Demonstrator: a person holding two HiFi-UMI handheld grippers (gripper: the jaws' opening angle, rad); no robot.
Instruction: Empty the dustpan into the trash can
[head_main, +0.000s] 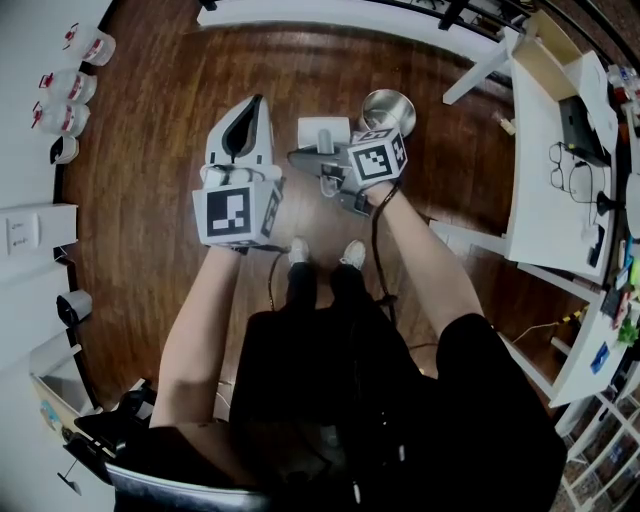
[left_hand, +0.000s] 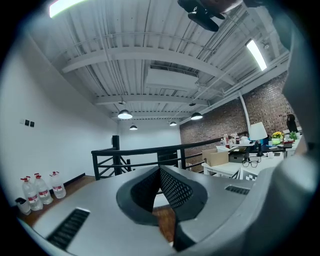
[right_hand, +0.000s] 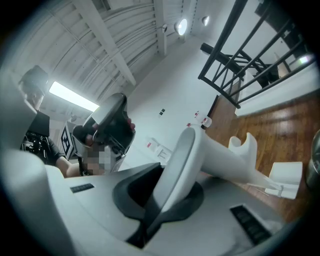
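Only one dustpan, clamped in right fingers; left fingers together; one trash can.

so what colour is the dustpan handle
White: the dustpan handle shows best in the right gripper view.

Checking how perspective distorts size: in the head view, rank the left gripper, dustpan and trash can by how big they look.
1. left gripper: largest, but nearest the camera, so inflated.
2-3. trash can and dustpan: about alike; the dustpan is partly hidden, so unranked.
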